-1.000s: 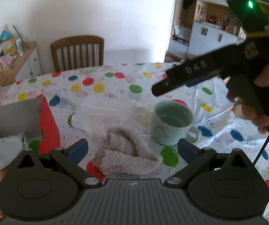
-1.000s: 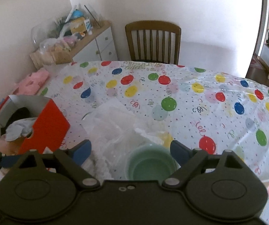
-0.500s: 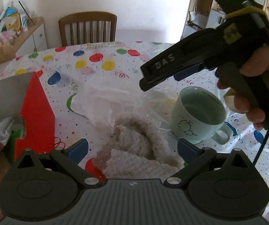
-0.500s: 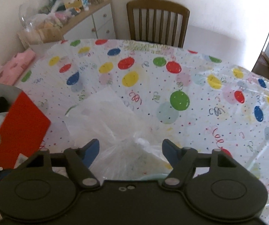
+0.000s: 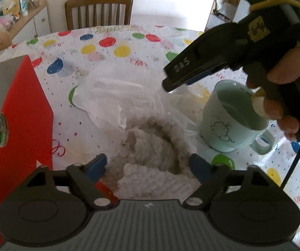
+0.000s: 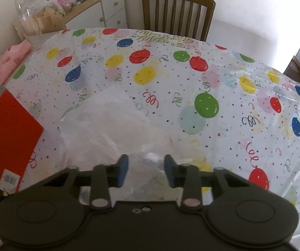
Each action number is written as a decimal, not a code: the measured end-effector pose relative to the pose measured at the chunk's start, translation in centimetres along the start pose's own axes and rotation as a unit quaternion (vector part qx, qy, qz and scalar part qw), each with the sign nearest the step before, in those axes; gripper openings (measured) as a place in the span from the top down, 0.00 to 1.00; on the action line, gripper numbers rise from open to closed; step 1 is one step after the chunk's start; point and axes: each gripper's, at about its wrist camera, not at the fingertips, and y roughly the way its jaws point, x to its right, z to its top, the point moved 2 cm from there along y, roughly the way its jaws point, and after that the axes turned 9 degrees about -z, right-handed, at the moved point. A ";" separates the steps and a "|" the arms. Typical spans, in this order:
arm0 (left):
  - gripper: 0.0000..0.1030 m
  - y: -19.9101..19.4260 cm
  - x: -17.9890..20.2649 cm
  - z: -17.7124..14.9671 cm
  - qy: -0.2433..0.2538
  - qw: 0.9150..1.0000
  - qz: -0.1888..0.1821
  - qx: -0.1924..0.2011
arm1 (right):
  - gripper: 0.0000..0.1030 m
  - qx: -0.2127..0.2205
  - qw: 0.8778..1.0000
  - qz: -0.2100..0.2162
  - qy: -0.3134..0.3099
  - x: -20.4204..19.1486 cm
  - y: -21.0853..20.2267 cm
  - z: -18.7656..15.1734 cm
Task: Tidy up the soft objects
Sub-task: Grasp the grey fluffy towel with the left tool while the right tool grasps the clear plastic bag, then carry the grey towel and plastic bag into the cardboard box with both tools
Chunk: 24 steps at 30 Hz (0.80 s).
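Observation:
A fluffy grey-white knitted piece [image 5: 150, 152] lies on the table, partly inside a clear plastic bag [image 5: 116, 96]. My left gripper [image 5: 148, 165] is open, with its blue pads on either side of the knitted piece's near end. My right gripper [image 6: 146, 167] is half closed around a crumpled part of the plastic bag [image 6: 108, 125], with a gap between its pads. In the left wrist view the right gripper [image 5: 171, 81] hangs over the bag's far right edge.
A red cardboard box [image 5: 22, 117] holding cloth stands at the left. A pale green mug [image 5: 231, 119] sits just right of the bag. A wooden chair [image 6: 177, 10] is at the table's far side, with a cluttered sideboard [image 6: 70, 10] to its left.
My right gripper has moved forward and down over the bag and its jaws have narrowed. My left gripper has moved closer to the knitted piece.

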 end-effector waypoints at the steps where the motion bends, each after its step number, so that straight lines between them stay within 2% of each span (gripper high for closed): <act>1: 0.26 0.1 0.0 -0.1 0.000 1.000 0.002 -0.002 | 0.71 0.001 1.000 0.000 -0.002 0.0 0.0 0.0; 2: 0.29 0.2 -0.1 -0.2 -0.001 1.000 0.004 -0.005 | 0.71 0.002 1.000 0.000 -0.003 0.0 0.0 0.0; 4: 0.43 0.3 -0.1 -0.3 -0.002 1.000 0.002 -0.009 | 0.73 0.006 1.000 -0.004 -0.010 -0.2 0.0 -0.1; 5: 0.46 0.4 -0.1 -0.3 -0.003 1.000 0.001 -0.012 | 0.73 0.007 1.000 -0.005 -0.013 -0.4 0.0 -0.1; 7: 0.59 0.3 -0.1 -0.5 -0.002 1.000 0.001 -0.011 | 0.74 0.013 1.000 -0.009 -0.021 -0.6 -0.2 -0.2; 9: 0.68 0.2 0.0 -0.7 0.002 1.000 0.001 -0.011 | 0.75 0.018 1.000 -0.007 -0.023 -0.8 -0.4 -0.2; 11: 0.73 -0.1 0.1 -0.8 0.005 1.000 0.000 -0.007 | 0.75 0.025 0.999 -0.007 -0.023 -0.8 -0.8 -0.2; 12: 0.82 -0.3 0.2 -0.9 0.008 1.000 0.001 -0.004 | 0.75 0.029 0.999 -0.004 -0.023 -0.9 -1.1 -0.1; 18: 0.87 -1.9 0.3 -1.4 0.011 1.000 -0.003 0.014 | 0.76 0.054 0.998 0.007 -0.020 -1.0 -3.0 -0.2; 24: 0.88 -3.7 0.2 -1.7 0.007 0.999 -0.010 0.031 | 0.76 0.082 0.996 0.013 -0.008 -0.5 -5.5 0.0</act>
